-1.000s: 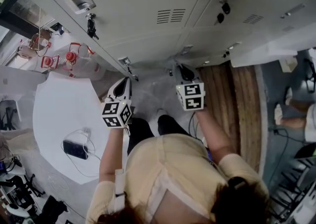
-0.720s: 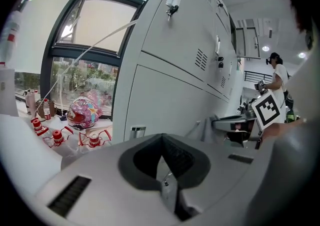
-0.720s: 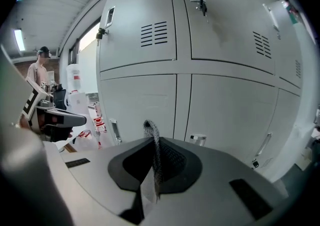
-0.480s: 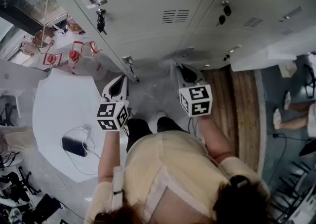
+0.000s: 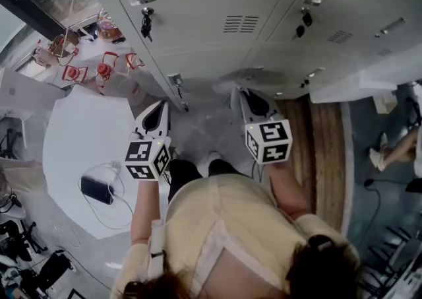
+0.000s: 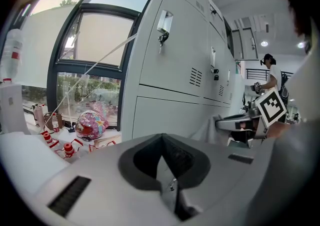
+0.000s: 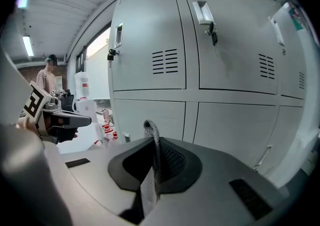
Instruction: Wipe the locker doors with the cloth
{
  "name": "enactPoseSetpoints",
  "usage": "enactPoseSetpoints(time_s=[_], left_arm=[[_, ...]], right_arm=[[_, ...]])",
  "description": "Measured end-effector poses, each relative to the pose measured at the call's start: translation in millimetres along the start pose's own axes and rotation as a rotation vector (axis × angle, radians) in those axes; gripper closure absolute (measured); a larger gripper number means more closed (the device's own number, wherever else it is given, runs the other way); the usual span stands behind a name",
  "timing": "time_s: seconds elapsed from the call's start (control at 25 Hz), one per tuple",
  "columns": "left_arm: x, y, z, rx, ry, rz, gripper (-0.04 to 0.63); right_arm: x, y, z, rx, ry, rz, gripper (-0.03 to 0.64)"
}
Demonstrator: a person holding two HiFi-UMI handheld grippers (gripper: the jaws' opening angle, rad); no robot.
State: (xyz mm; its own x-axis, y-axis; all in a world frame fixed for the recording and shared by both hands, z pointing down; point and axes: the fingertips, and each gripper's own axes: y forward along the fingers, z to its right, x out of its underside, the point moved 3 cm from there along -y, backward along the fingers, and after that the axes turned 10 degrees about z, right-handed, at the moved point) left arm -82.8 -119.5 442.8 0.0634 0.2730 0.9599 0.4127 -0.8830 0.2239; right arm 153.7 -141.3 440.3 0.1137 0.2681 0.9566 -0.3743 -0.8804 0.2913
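Grey locker doors (image 5: 198,0) fill the top of the head view and stand straight ahead in the right gripper view as the locker doors (image 7: 150,45). My right gripper (image 5: 240,91) is shut on a grey mesh cloth (image 7: 151,137), and a fold pokes up between its jaws. It points at the lower doors, a short way off them. From the left gripper view the cloth (image 6: 207,127) hangs off the right gripper's tip. My left gripper (image 5: 161,106) is shut with nothing in it, level with the right one and beside the locker doors (image 6: 175,55).
A white table (image 5: 86,139) on my left carries a dark phone (image 5: 97,189) with a cable. Red-and-white items (image 5: 99,70) sit by the window. Keys (image 5: 146,24) hang from a lock. A wooden floor strip (image 5: 323,139) runs on the right, with a person's legs (image 5: 395,149) beyond.
Both grippers have drifted slightly lower and further apart in the head view, which has also shifted. The right gripper still holds the cloth; the left stays shut.
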Motion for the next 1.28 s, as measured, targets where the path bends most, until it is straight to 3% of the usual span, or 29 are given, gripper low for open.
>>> enactPoseSetpoints(time_s=[0.6, 1.28], left_arm=[[-17, -14, 5, -0.034, -0.038, 0.064, 0.594], [-16, -18, 19, -0.046, -0.037, 0.071, 0.594]], right_arm=[[-18, -13, -5, -0.018, 0.016, 0.063, 0.603], [-16, -21, 2, -0.035, 0.039, 0.073, 0.603]])
